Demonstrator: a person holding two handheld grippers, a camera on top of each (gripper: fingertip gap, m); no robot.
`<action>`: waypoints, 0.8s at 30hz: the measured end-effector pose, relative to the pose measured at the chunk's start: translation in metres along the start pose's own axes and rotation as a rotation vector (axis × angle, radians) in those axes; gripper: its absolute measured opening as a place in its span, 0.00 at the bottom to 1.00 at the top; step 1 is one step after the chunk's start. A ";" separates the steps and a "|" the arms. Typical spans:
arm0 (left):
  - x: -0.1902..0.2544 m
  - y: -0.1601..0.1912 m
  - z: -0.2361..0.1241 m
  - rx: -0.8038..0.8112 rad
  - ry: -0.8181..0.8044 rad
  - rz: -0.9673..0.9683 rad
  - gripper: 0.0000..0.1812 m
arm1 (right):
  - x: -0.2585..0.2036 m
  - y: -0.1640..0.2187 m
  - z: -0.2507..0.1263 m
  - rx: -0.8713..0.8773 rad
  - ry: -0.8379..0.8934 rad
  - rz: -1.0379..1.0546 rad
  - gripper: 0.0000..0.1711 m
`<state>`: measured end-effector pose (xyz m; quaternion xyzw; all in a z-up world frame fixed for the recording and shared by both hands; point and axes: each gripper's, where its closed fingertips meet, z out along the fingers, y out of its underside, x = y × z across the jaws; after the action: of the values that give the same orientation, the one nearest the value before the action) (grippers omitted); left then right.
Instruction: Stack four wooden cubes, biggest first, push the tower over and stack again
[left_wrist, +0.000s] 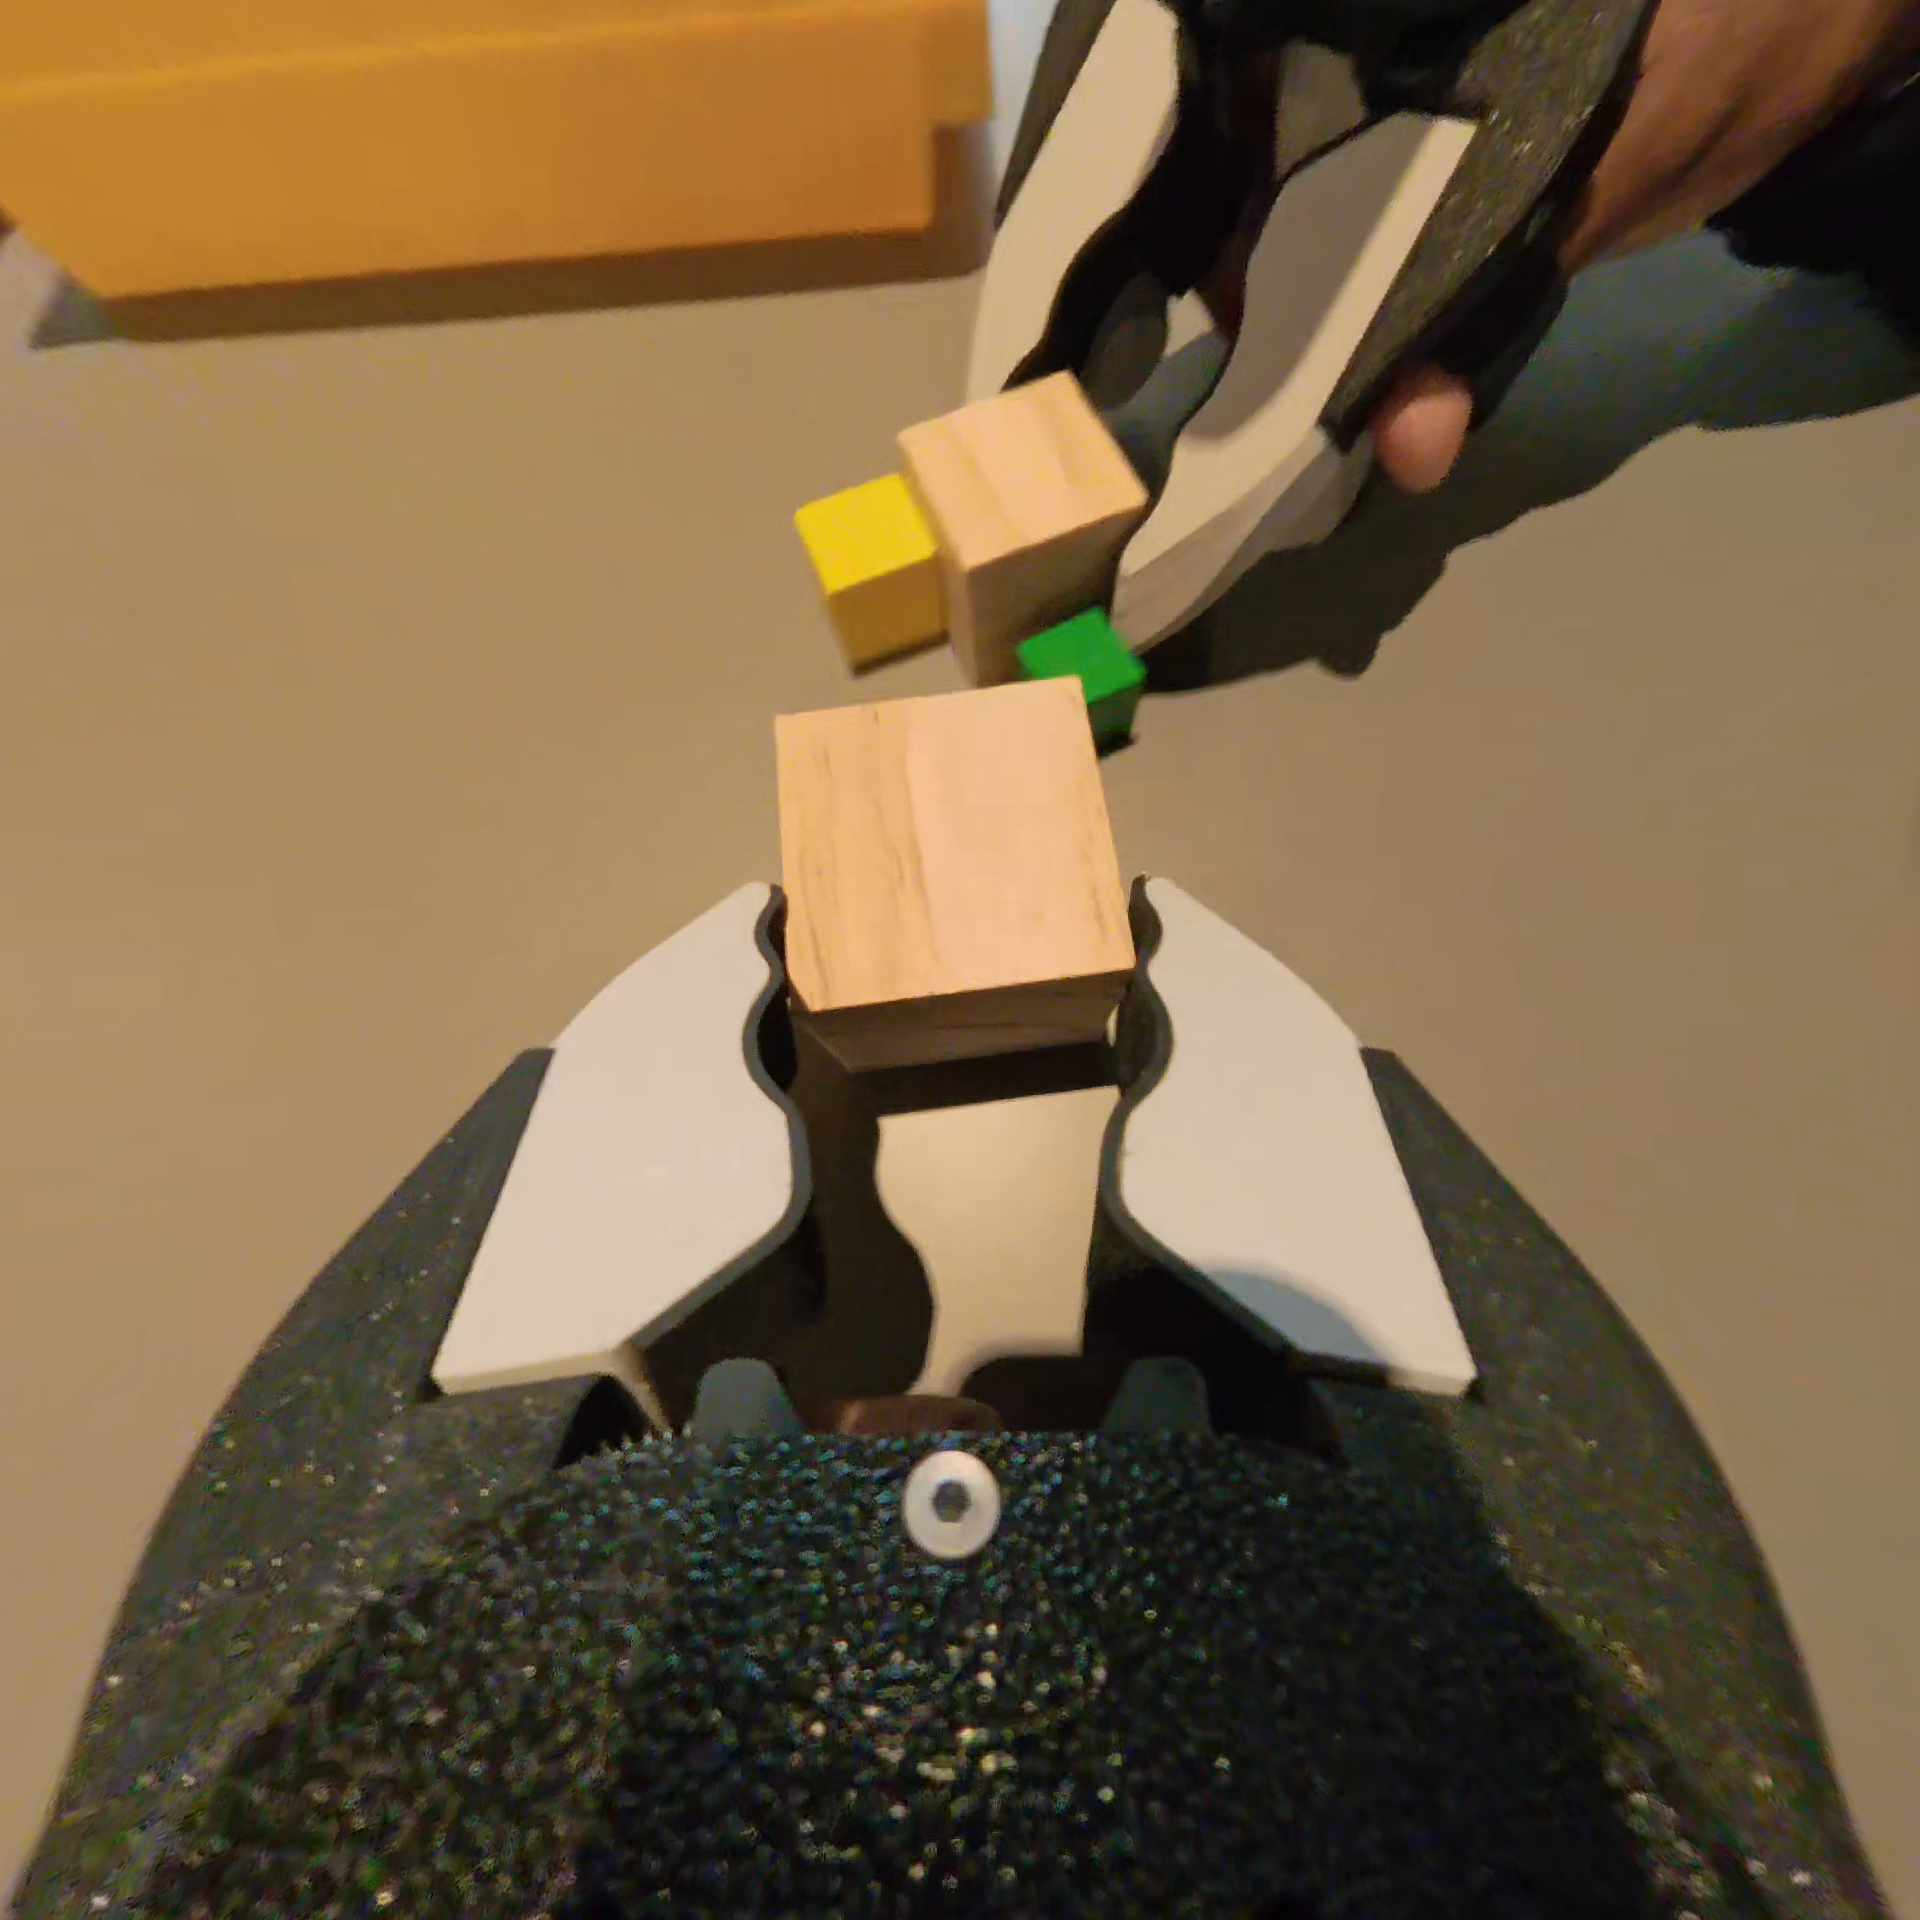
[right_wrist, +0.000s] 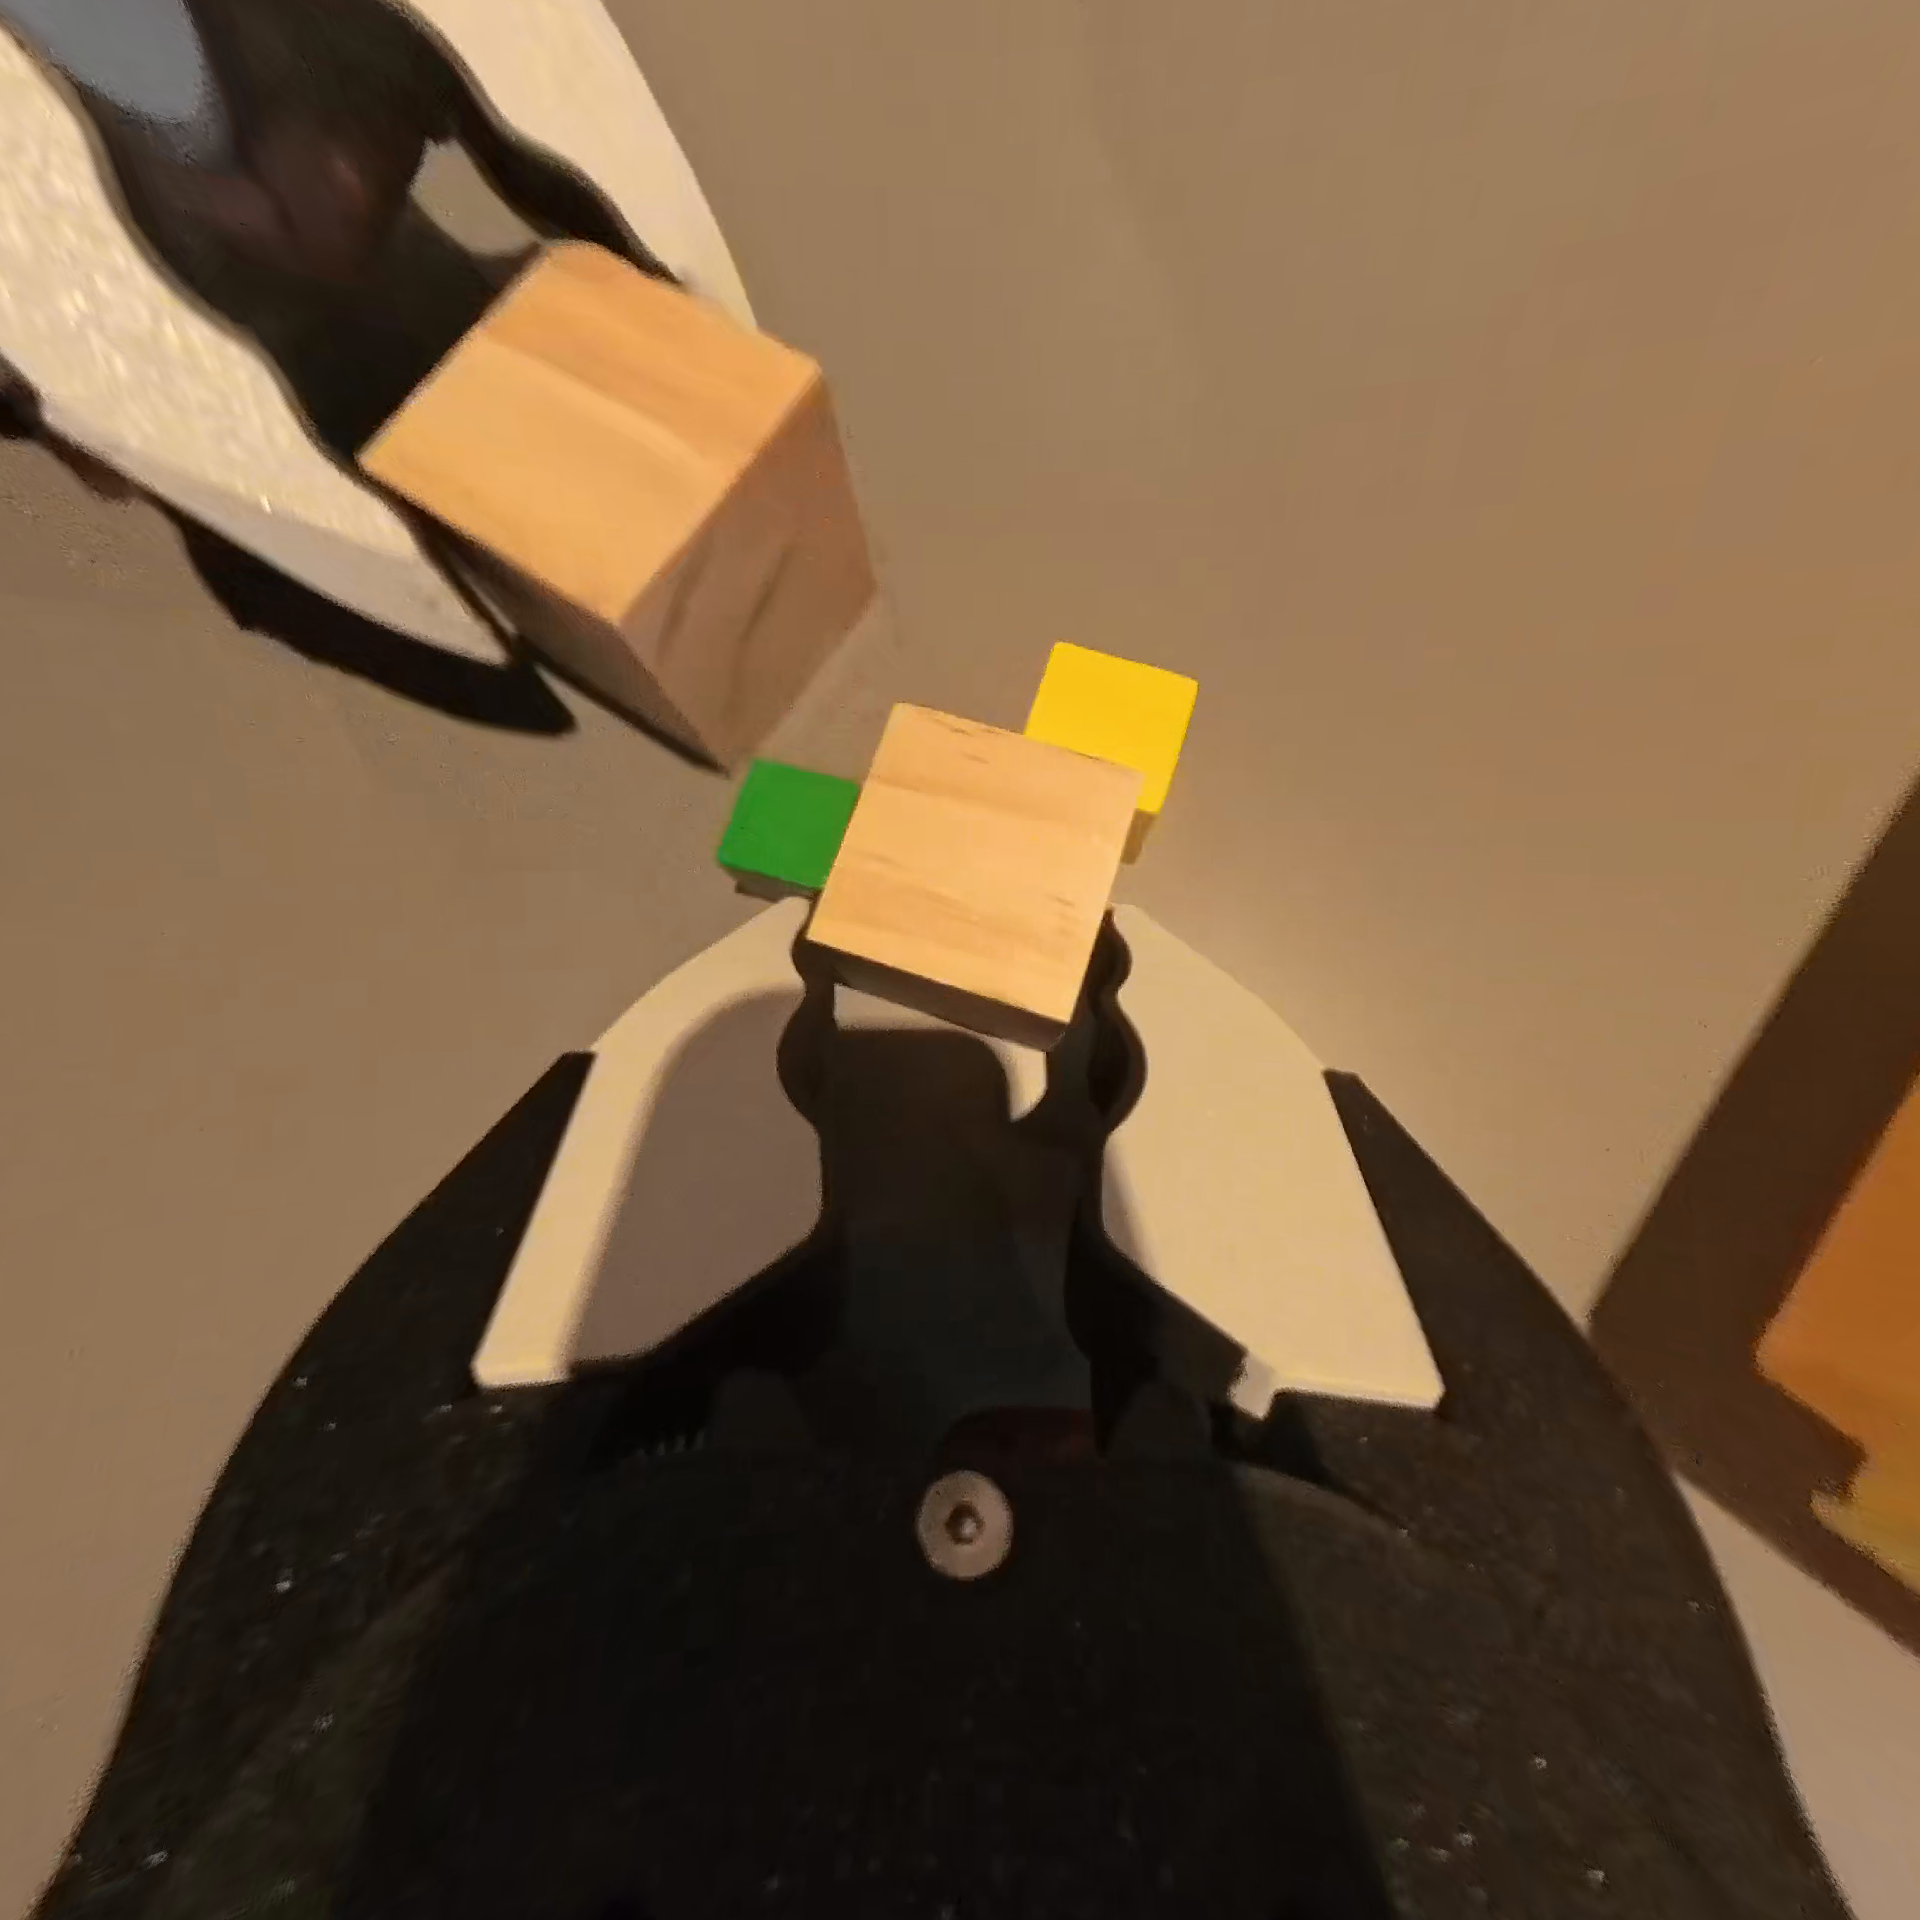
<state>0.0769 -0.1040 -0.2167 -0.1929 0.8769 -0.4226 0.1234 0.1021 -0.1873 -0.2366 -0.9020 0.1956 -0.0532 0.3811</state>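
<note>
Left wrist view is showing the left gripper (left_wrist: 956, 914) clamping the big wooden cube (left_wrist: 951, 862) between its fingertips. The right gripper (right_wrist: 956, 925) is pinching the smaller wooden cube (right_wrist: 971, 868) likewise — yellow cube (right_wrist: 1117, 717) and green cube (right_wrist: 790, 821) are lying just beyond.

Two handheld grippers of the same build: each body is black, rough and speckled like grit, widening toward the camera. The left gripper (left_wrist: 951, 935) carries two pale grey curved fingers (left_wrist: 665, 1122) lined with wavy black pads, and a round silver screw (left_wrist: 951, 1504) sits at its centre. The right gripper (right_wrist: 961, 961) shows cream-white fingers (right_wrist: 623, 1143) and a darker screw (right_wrist: 964, 1525). A hand (left_wrist: 1423, 426) wears a black fingerless glove.
</note>
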 end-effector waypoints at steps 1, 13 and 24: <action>-0.008 0.009 -0.011 0.007 -0.022 0.003 0.34 | 0.000 -0.003 0.004 -0.001 0.002 -0.011 0.29; -0.014 0.075 -0.097 0.059 0.125 0.029 0.34 | -0.011 -0.063 -0.013 0.085 -0.072 -0.220 0.29; -0.012 0.079 -0.101 0.066 0.137 0.050 0.33 | -0.139 -0.138 0.080 -0.081 -0.652 -0.780 0.29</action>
<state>0.0309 0.0160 -0.2166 -0.1375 0.8733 -0.4605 0.0796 0.0374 0.0079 -0.1880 -0.8917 -0.2828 0.1003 0.3388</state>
